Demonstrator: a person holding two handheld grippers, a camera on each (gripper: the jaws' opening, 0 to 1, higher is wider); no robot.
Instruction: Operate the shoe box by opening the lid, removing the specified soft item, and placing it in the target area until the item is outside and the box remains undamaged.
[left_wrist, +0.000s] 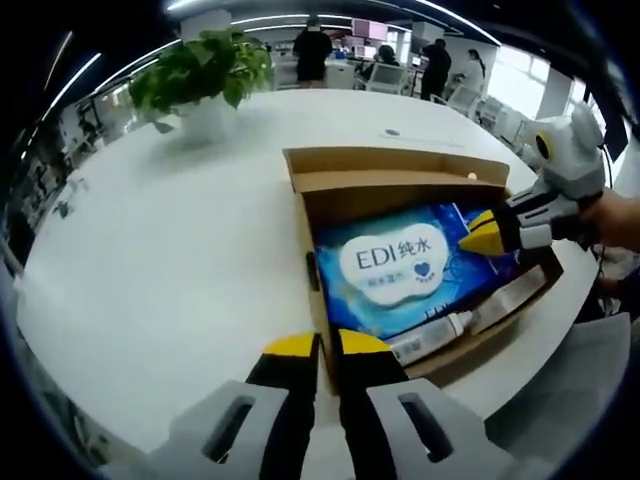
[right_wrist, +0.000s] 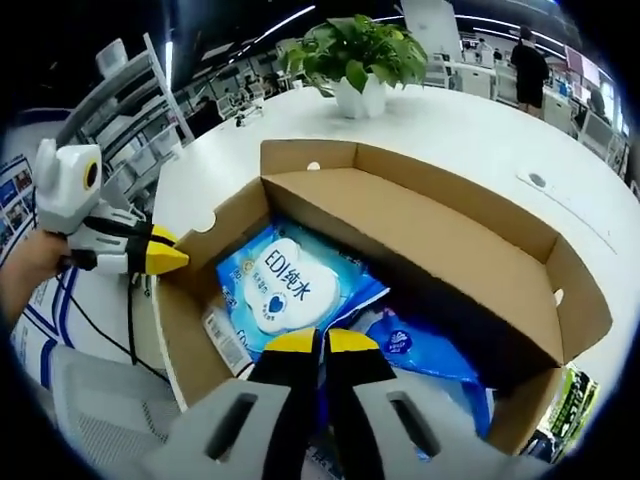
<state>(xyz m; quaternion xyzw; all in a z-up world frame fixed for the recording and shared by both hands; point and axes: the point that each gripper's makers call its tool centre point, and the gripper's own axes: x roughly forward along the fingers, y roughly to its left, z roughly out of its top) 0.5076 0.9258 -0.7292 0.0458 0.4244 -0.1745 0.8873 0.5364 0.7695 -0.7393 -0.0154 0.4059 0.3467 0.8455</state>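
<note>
The blue wet-wipes pack (right_wrist: 285, 285) lies in the open cardboard shoe box (right_wrist: 455, 250), just ahead of the right gripper (right_wrist: 320, 342), jaws narrow; the left gripper (left_wrist: 318, 346), jaws narrow, sits at the box's wall.

Tube (left_wrist: 455, 328) label too small

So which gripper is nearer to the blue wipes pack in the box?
Right. The right gripper is over the wipes pack; the left gripper is at the box's outer wall.
</note>
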